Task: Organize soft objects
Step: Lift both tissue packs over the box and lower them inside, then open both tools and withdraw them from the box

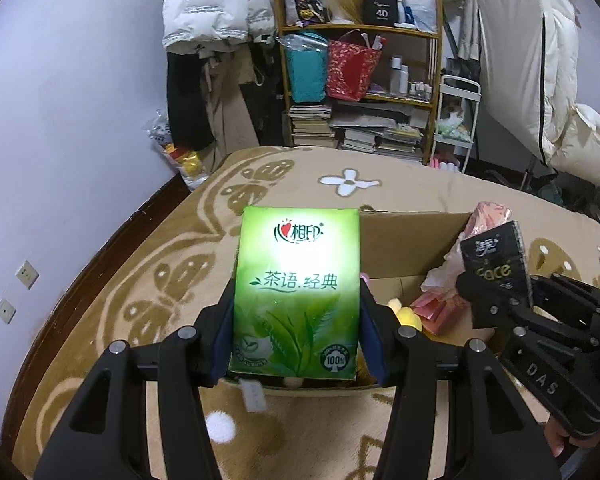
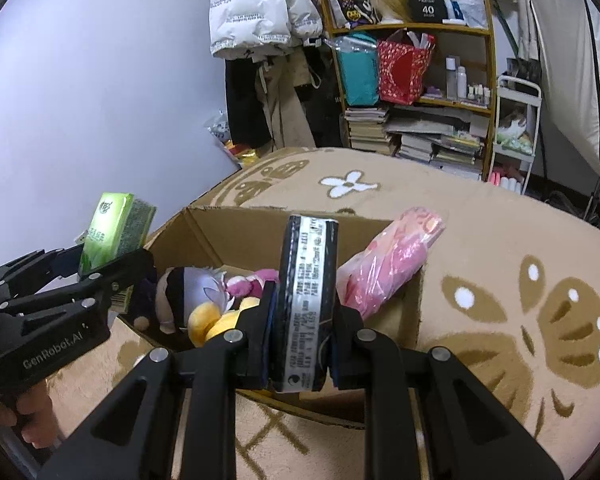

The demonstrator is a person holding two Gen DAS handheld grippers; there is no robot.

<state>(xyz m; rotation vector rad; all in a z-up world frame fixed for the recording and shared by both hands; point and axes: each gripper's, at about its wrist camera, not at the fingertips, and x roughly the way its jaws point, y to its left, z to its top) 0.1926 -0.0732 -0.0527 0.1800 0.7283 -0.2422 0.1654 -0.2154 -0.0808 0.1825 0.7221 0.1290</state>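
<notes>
My left gripper [image 1: 296, 320] is shut on a green tissue pack [image 1: 296, 292], gripped by its long sides and held upright over the near edge of an open cardboard box [image 1: 404, 240]. My right gripper [image 2: 302, 320] is shut on a black tissue pack [image 2: 308, 300], held edge-on above the same cardboard box [image 2: 236, 232]. Inside the box lie a plush doll [image 2: 188, 292], a yellow plush toy [image 2: 208, 320], a pink plush [image 2: 252, 280] and a pink plastic-wrapped bundle [image 2: 388, 264]. Each gripper shows in the other's view: the right gripper [image 1: 496, 292] with the black pack [image 1: 496, 268], the left gripper [image 2: 104, 264] with the green pack [image 2: 112, 232].
The box rests on a beige blanket [image 1: 140, 280] with brown butterfly and white flower patterns. Behind the bed stand a wooden shelf [image 1: 360, 32] packed with bags and books, hanging coats [image 1: 216, 4] and a white cart [image 1: 456, 120]. A wall [image 1: 60, 120] with sockets runs on the left.
</notes>
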